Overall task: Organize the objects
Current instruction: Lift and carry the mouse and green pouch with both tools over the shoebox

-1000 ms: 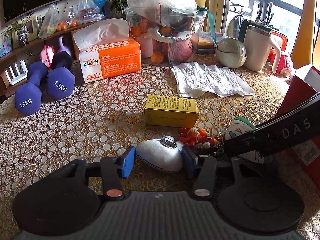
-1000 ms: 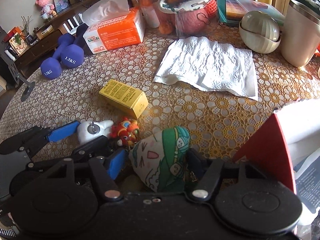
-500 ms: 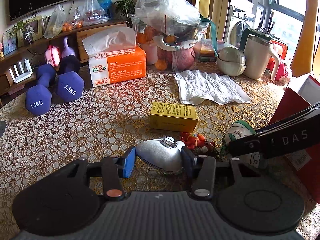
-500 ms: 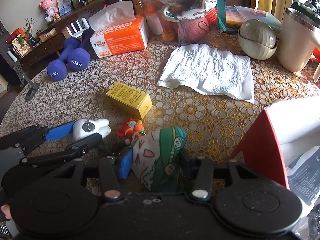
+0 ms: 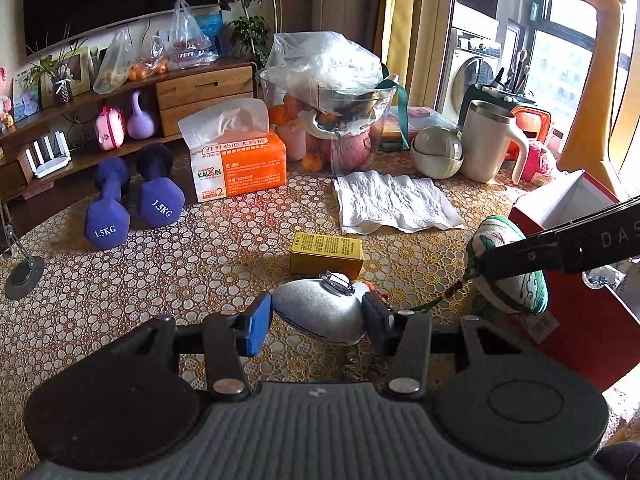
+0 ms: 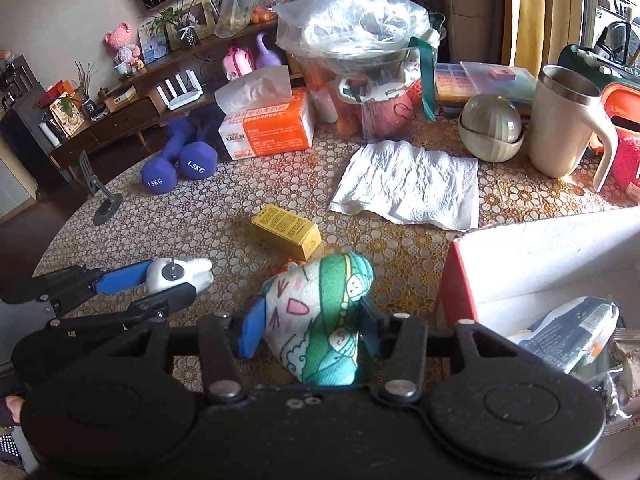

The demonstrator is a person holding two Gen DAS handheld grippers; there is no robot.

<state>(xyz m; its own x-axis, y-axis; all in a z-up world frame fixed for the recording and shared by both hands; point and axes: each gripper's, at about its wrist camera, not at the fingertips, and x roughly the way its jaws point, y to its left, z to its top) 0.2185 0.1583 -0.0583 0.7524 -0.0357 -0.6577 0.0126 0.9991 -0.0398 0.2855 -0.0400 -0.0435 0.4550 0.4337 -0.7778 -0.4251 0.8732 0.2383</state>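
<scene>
Reading off the labels first: the two purple dumbbells [image 5: 132, 208] each say "1.5KG", the orange tissue box [image 5: 240, 164] says "KAIXIN" with a large "2", and the side of the right gripper [image 6: 310, 330] seen from the left camera shows "DAS". The yellow box [image 5: 326, 250] carries small print too fine to read. The left gripper [image 5: 318, 314] has its fingers part-way closed and pressed on a white toy [image 5: 320, 308], smooth and rounded with a small metal clip on top; from the right camera it shows stubby white ends and sits clear of the tabletop [image 5: 160, 280]. The right gripper's fingers have just been closing and now clamp a soft pouch [image 6: 320, 320], white with a pink cartoon mouth, whiskers and green-and-teal printed bands, held above the tabletop just left of the red box [image 6: 456, 292]. That box is open, its white inside wall facing up, with packets lying in it. A small red-and-orange toy [image 6: 286, 266] lies on the tabletop beyond the pouch, near the yellow box. A white paper towel [image 6: 408, 184] lies flat farther back, with a cream mug [image 6: 564, 124] and a bowl [image 6: 490, 128] behind it. The tabletop's rounded edge runs along the left, and the stretch between dumbbells and yellow box is bare lace cloth.
</scene>
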